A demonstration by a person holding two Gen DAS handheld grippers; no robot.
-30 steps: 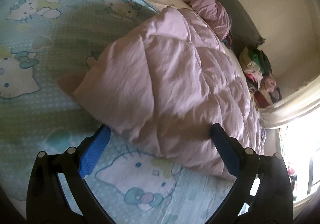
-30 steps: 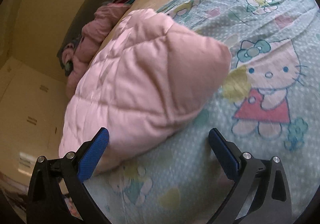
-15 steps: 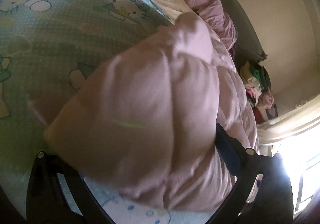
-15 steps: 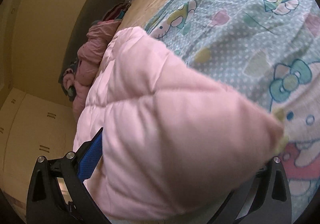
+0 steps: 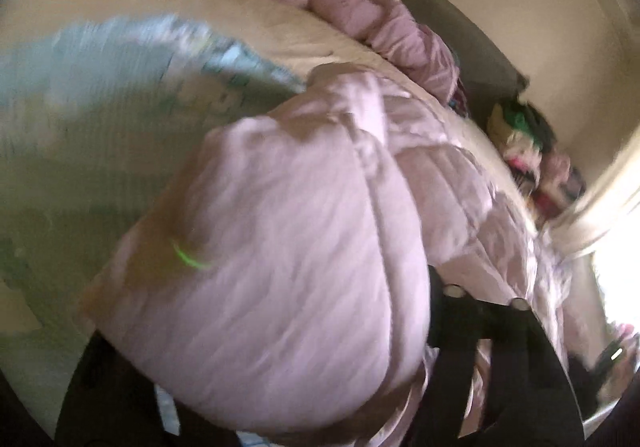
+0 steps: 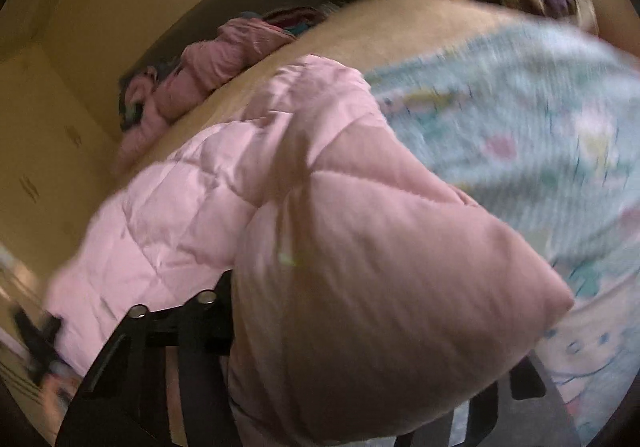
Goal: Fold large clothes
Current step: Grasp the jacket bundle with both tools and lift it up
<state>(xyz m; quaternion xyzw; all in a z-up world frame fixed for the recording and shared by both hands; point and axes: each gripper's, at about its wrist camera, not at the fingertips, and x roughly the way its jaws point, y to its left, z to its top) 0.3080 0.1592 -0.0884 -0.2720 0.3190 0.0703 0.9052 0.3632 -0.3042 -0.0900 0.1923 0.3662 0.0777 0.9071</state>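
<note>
A large pink quilted garment (image 5: 280, 247) lies on the bed and fills the left wrist view. My left gripper (image 5: 280, 387) is closed in on one corner of it; the padded fabric bulges over the jaws and hides the fingertips. The same pink garment (image 6: 360, 267) fills the right wrist view, where my right gripper (image 6: 360, 387) is closed in on another corner, its fingertips hidden too. Both corners are raised off the sheet. Both views are blurred by motion.
The bed has a light blue cartoon-cat sheet (image 6: 520, 107) over a beige cover (image 5: 280, 31). A crumpled mauve jacket (image 5: 360, 15) lies along the far edge by the wall. A pile of mixed clothes (image 5: 528, 143) sits near a bright window (image 5: 616, 287).
Both grippers went from open in front of the garment to closed in on its corners. The corners have risen off the sheet and both cameras now tilt up toward the far wall.
</note>
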